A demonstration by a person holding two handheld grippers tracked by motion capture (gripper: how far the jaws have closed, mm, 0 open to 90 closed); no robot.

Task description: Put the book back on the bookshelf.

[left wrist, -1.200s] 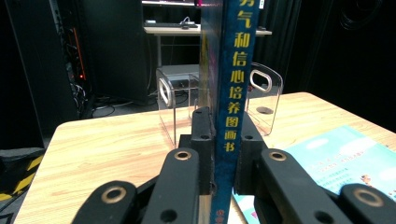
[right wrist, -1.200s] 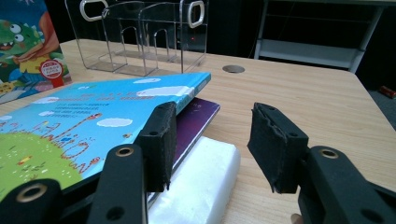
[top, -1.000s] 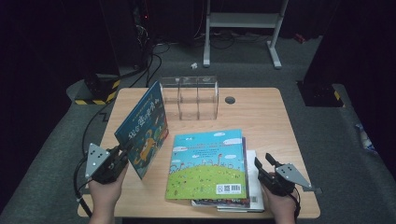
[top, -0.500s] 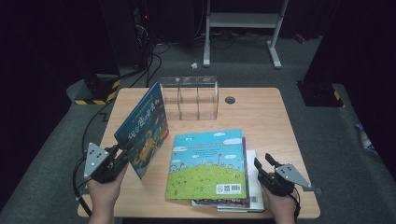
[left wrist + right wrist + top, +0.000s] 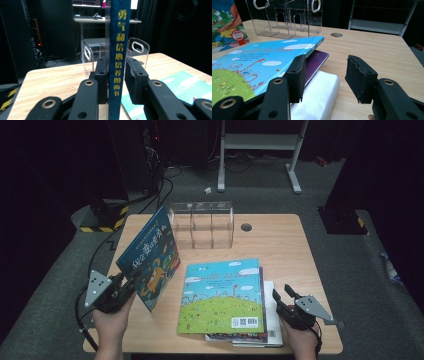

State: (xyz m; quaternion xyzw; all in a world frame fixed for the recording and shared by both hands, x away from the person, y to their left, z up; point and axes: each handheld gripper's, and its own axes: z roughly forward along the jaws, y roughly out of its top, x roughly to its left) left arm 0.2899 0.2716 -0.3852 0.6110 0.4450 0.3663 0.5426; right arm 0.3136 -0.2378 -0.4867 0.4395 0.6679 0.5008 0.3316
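A dark blue picture book (image 5: pixel 150 257) stands tilted on its lower edge at the table's left. Its spine (image 5: pixel 118 50) rises between the jaws of my left gripper (image 5: pixel 131 287) (image 5: pixel 115 82). Those jaws have just been opening: one pad lies against the spine, while the other stands a sliver off it. A light blue and green book (image 5: pixel 222 295) (image 5: pixel 262 62) lies flat on top of a stack at the front middle. My right gripper (image 5: pixel 281 295) (image 5: pixel 328 80) sits open at the stack's right edge, one pad beside the blue cover and nothing gripped.
Under the top book lie a purple book (image 5: pixel 318 58) and a white one (image 5: pixel 317 95). A clear divided rack (image 5: pixel 202 225) (image 5: pixel 287 17) stands at the back of the wooden table (image 5: pixel 280 245), with a round cable hole (image 5: pixel 246 227) beside it.
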